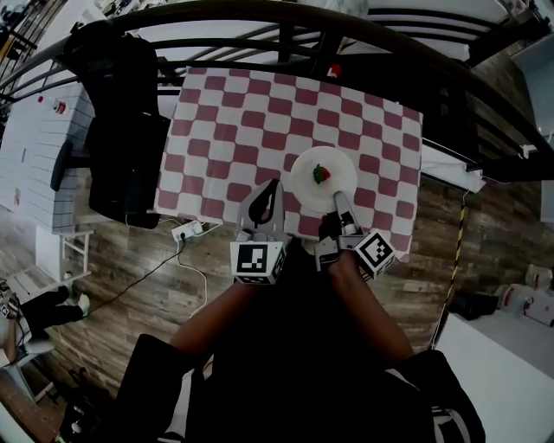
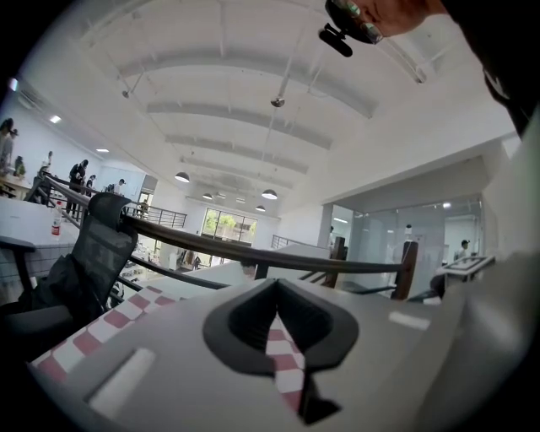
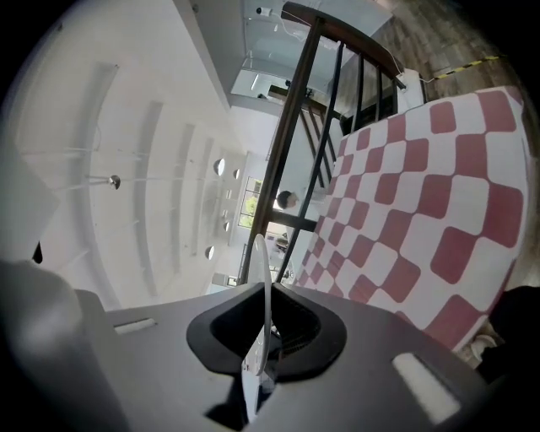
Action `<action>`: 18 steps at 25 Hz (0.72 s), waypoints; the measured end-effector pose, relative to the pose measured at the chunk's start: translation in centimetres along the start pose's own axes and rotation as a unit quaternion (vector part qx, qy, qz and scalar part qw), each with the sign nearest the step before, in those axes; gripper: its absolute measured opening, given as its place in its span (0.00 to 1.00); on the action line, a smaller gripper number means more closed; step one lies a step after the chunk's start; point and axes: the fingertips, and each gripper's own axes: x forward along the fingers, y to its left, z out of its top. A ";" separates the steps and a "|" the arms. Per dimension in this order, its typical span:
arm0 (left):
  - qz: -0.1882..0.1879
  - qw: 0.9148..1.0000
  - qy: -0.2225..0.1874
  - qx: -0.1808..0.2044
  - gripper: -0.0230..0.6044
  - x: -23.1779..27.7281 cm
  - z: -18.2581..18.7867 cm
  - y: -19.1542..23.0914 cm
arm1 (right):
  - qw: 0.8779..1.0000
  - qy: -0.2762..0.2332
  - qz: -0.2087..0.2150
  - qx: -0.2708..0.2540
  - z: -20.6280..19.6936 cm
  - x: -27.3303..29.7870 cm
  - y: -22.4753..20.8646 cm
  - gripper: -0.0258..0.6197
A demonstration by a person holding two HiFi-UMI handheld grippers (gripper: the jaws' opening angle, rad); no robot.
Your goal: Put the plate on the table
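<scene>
A white plate [image 1: 305, 170] with a small red and green piece of food [image 1: 321, 174] on it is over the near right part of the red-and-white checked table [image 1: 234, 121]. My right gripper [image 1: 340, 198] is shut on the plate's near rim. In the right gripper view the plate [image 3: 264, 278] shows edge-on between the jaws, with the checked cloth [image 3: 405, 211] beyond. I cannot tell whether the plate touches the cloth. My left gripper [image 1: 273, 186] is beside the plate on its left, over the table's front edge, shut and holding nothing. Its view looks across the cloth [image 2: 93, 337].
A black chair [image 1: 121, 121] draped with dark cloth stands against the table's left side. A dark railing [image 1: 346, 26] curves behind the table. A power strip [image 1: 186, 230] and cable lie on the wooden floor at front left. A white surface [image 1: 502, 372] is at lower right.
</scene>
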 end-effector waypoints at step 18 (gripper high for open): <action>0.076 0.997 0.016 0.009 0.05 6.6 -0.9 2.5 | 0.996 0.076 0.036 -0.008 2.4 7.7 -2.3 0.07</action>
